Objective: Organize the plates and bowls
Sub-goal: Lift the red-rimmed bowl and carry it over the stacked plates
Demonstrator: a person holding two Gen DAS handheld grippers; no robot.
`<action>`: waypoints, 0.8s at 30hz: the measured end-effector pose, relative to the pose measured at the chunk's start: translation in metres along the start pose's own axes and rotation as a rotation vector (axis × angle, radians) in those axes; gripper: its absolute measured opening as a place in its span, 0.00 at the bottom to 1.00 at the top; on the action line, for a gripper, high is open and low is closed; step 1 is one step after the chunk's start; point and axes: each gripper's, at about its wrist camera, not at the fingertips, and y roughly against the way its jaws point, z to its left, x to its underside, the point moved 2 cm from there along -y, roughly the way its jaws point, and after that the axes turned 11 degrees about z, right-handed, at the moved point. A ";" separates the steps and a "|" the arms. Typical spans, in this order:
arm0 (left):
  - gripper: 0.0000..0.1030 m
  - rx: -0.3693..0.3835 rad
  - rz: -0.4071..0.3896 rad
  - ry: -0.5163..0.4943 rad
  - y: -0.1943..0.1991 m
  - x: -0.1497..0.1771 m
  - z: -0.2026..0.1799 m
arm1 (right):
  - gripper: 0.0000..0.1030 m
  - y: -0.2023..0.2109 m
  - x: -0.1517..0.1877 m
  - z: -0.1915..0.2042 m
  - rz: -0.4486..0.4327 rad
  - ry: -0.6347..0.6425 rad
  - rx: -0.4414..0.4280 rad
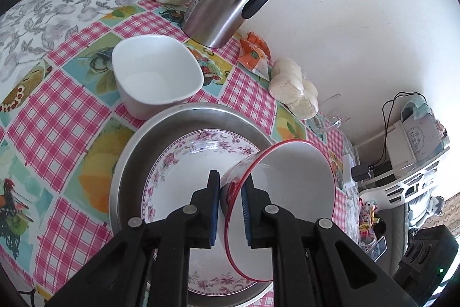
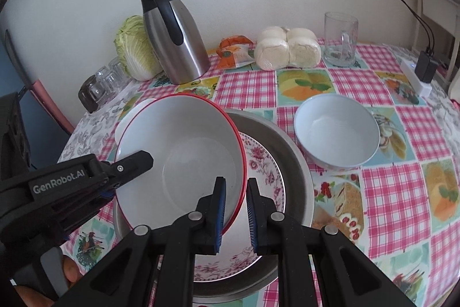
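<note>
Both our grippers, left (image 1: pixel 232 186) and right (image 2: pixel 235 189), have their fingers clamped narrow on opposite rims of the red-rimmed bowl (image 2: pixel 184 151), tilted above the floral plate (image 2: pixel 267 174) in the steel basin (image 2: pixel 293 151). Open table (image 2: pixel 402 192) lies right, beyond the white bowl (image 2: pixel 336 131).
</note>
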 end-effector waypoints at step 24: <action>0.14 0.010 0.108 0.036 -0.020 -0.016 0.012 | 0.15 -0.032 -0.006 -0.011 0.091 -0.064 -0.040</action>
